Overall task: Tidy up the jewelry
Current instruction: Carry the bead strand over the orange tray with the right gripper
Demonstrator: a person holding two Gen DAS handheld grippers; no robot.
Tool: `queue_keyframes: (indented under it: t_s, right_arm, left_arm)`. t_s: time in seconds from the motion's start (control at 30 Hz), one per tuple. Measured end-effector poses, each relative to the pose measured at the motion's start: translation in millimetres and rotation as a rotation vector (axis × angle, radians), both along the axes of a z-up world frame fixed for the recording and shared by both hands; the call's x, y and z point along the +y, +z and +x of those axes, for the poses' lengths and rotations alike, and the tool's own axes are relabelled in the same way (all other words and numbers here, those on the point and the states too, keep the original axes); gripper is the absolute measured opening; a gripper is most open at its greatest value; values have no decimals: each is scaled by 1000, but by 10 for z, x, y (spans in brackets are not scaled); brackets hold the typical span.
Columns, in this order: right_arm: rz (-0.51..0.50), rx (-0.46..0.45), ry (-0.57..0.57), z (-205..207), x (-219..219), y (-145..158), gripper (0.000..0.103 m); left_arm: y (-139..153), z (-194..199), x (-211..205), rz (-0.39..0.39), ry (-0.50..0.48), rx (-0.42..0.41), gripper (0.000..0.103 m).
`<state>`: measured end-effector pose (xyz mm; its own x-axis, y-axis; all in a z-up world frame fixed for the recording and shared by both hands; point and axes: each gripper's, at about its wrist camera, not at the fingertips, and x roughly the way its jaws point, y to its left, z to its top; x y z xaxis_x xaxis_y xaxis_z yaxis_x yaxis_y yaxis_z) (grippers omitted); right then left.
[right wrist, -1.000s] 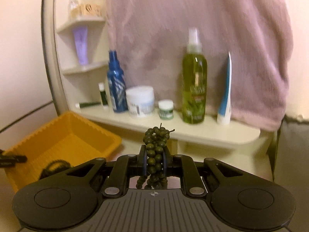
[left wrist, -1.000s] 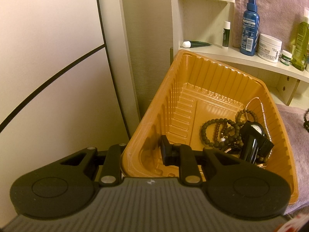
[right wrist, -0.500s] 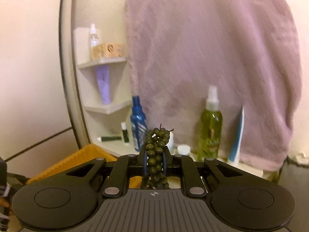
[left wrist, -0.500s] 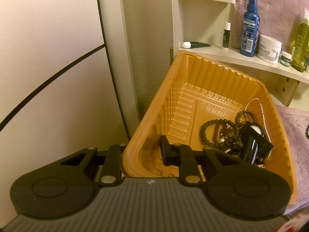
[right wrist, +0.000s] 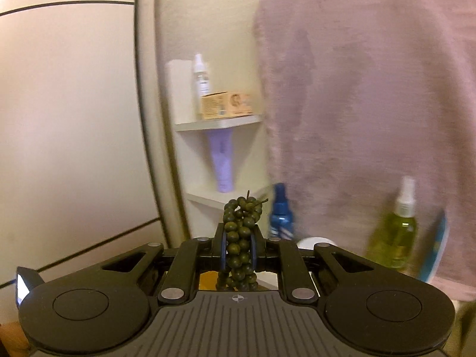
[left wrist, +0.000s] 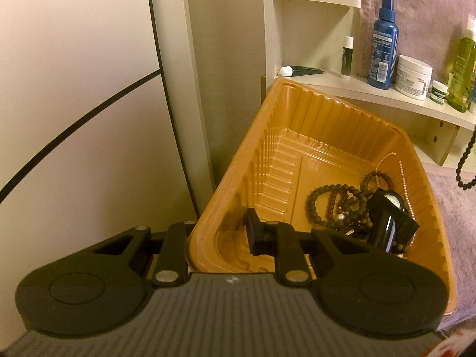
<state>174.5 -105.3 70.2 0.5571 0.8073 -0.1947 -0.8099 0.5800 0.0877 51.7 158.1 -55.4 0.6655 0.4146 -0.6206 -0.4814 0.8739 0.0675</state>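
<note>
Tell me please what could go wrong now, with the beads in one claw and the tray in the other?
1. The green bead strand bunches above and hangs below the right claw; a loose loop might snag or slip.
2. The left claw pinches only the orange tray rim; the tray looks tilted, so the jewelry pile could slide.

You see an orange ribbed tray (left wrist: 312,136) holding dark bead bracelets (left wrist: 333,202), olive-green beads (right wrist: 238,238) in your black right gripper (right wrist: 238,248), a blue bottle (left wrist: 383,56) and a mauve towel (right wrist: 372,104).
</note>
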Motion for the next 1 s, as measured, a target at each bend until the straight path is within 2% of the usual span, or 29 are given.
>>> queue_keyframes:
  t_s: [0.43,0.73,0.83,1.0]
  right_arm:
    - [44,82,144,80,538,-119,15]
    - [75,65,171,121,686,-27,15]
    - [37,84,163,163,749,-144,15]
    - [-49,172,142,262,840,-521,15]
  left_arm:
    - [23,-5,-4,3,-11,3,18]
    - [20,-10,5,-2,-10,2,18]
    - [20,-10,6,-2,-10,1,18]
    - [19,-12,6,-1,-11,1,17]
